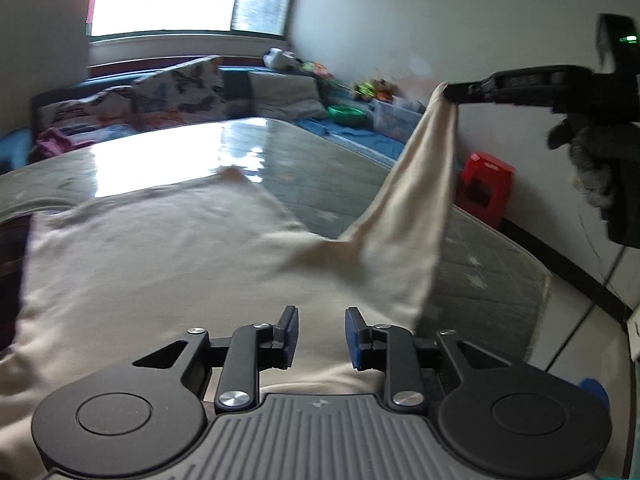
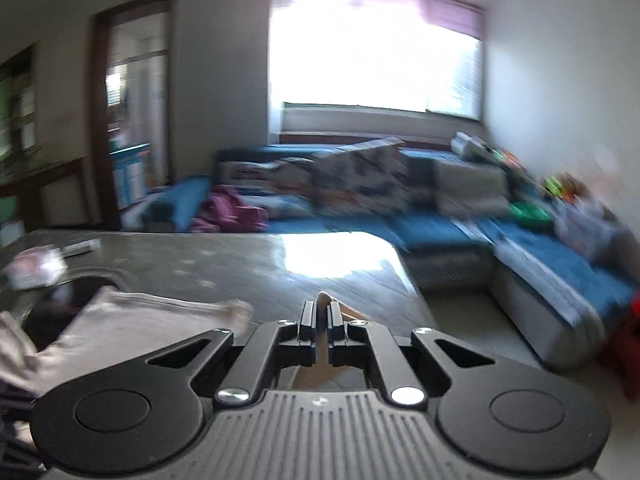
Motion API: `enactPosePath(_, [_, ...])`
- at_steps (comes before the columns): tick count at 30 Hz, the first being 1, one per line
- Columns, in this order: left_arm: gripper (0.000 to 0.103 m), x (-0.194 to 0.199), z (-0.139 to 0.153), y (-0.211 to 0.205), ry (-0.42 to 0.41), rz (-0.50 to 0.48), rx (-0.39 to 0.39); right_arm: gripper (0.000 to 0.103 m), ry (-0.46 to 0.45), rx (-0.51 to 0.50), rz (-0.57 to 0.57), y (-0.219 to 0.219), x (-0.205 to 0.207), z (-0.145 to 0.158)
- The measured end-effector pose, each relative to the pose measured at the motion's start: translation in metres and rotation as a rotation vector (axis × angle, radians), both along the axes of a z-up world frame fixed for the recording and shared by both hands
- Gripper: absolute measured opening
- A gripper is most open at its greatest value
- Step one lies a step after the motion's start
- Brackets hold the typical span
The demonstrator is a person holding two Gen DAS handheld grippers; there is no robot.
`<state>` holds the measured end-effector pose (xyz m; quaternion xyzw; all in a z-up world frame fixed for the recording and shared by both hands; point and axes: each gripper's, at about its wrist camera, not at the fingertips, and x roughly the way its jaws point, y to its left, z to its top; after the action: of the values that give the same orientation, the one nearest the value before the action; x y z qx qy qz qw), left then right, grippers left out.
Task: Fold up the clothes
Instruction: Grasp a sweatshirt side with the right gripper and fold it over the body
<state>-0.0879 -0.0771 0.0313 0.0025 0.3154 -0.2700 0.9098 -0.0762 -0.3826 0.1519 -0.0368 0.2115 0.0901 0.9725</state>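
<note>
A cream garment (image 1: 160, 264) lies spread on a glossy grey-green table (image 1: 320, 160). My left gripper (image 1: 322, 332) hovers low over the garment's near part. It is open, and its blue pads (image 1: 291, 334) show nothing pinched between them. My right gripper (image 1: 450, 92) is raised at the right, shut on one end of the garment and holding it up in a taut strip (image 1: 416, 184). In the blurred right wrist view, a bit of cream cloth (image 2: 325, 299) pokes out between the shut fingers of the right gripper (image 2: 321, 312). The rest of the garment (image 2: 132, 324) lies at lower left.
A blue sofa (image 2: 440, 228) with patterned cushions (image 2: 360, 180) runs along the window wall. A red box (image 1: 484, 184) stands on the floor beside the right wall. Papers (image 2: 32, 266) and a small flat object (image 2: 82, 247) lie at the table's far left. A dark patch (image 1: 12, 248) shows beside the garment.
</note>
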Motion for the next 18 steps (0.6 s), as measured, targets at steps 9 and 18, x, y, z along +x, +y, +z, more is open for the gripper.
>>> enactPosePath(9, [0.039,-0.012,0.001,0.078,-0.009,0.227,-0.041,0.004,0.031,-0.061,0.376,0.131,0.007,0.003])
enactPosePath(18, [0.039,-0.023,-0.015,0.107,0.04,0.328,-0.055,0.004,0.262,-0.126,0.635,0.23,0.001,-0.07])
